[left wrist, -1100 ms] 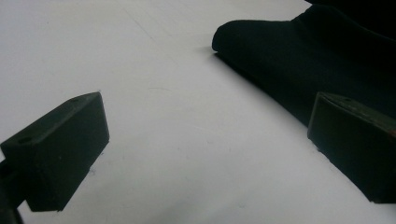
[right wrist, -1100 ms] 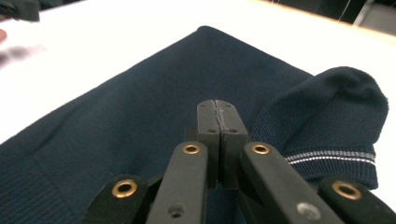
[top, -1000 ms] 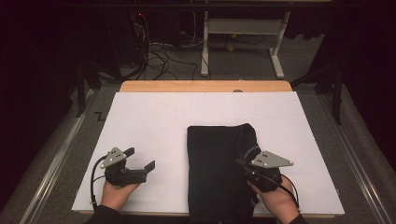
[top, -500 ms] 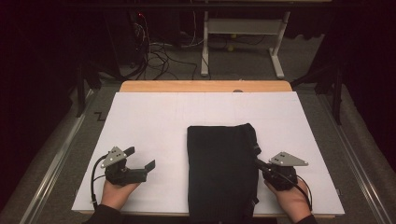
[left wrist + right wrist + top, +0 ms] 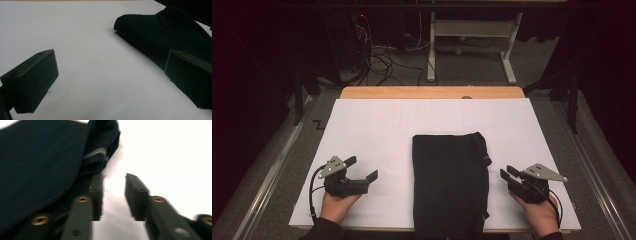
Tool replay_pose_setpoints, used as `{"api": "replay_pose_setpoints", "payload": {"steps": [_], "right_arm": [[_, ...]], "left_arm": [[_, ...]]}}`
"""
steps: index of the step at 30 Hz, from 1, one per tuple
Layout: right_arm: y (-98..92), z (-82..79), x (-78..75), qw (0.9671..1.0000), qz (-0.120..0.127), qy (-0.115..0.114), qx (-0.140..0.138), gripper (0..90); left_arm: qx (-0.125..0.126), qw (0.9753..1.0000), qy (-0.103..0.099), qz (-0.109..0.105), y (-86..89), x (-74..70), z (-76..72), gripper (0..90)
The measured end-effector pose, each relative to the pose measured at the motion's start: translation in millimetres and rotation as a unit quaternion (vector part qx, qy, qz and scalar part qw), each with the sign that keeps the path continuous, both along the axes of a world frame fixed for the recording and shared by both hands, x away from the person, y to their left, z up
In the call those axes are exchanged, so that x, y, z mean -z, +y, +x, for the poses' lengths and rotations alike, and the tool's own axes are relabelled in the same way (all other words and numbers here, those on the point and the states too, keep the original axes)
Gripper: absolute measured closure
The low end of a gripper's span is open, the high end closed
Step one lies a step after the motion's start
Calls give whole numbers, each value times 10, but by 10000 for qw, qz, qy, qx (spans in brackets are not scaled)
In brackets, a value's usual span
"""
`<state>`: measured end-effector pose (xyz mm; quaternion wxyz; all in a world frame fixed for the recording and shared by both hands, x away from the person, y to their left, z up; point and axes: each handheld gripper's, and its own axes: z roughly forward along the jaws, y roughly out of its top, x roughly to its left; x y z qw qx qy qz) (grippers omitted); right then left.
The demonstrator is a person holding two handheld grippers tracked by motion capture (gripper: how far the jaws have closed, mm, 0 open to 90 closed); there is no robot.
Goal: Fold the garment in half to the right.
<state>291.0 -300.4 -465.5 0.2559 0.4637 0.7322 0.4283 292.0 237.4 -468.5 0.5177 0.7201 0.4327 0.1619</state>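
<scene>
Black cloth [image 5: 450, 182], folded into a tall rectangle, lay on the white sheet [image 5: 377, 125] covering the table, at the middle of its near half and reaching the near edge. We held the left gripper [image 5: 361, 170] well apart from the cloth on its left, jaws spread wide over bare sheet. Our right gripper [image 5: 507, 173] rested just beside the cloth's right edge, jaws parted with nothing between them.
</scene>
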Motion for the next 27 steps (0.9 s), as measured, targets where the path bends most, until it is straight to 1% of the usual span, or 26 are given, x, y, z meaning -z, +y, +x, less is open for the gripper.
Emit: {"api": "replay_pose_setpoints", "payload": {"steps": [2, 4, 9, 12, 15, 19, 22, 26, 27], "right_arm": [[-31, -19, -4, 9999, 83, -92, 32, 556], [-59, -42, -7, 9997, 109, -220, 65, 481], [-140, -90, -10, 9989, 222, -422, 26, 387], [-192, -107, -17, 9982, 360, -475, -3, 327], [-214, -118, -15, 9977, 468, -480, -47, 253], [-192, -131, -26, 9974, 525, -477, -122, 169], [-150, -151, -58, 9969, 547, -539, -185, 133], [-110, -187, -110, 9961, 558, -666, -134, 7], [-106, -199, -120, 9960, 570, -684, -116, 1]], "left_arm": [[2, 10000, -9, -4, -5, -2, -1, 0], [7, 10000, -2, -14, -5, 0, -2, 0], [18, 10000, 8, -37, 0, 8, -3, 0], [8, 10000, 10, -49, 4, 10, -2, 0], [14, 10000, 16, -48, 8, 14, 1, 0], [24, 10000, 15, -51, 7, 9, -1, 0], [70, 10000, -22, 4, -6, -8, -8, 0], [125, 9999, -75, 26, -25, -35, -6, 0], [139, 9999, -81, 24, -30, -40, -3, 0]]}}
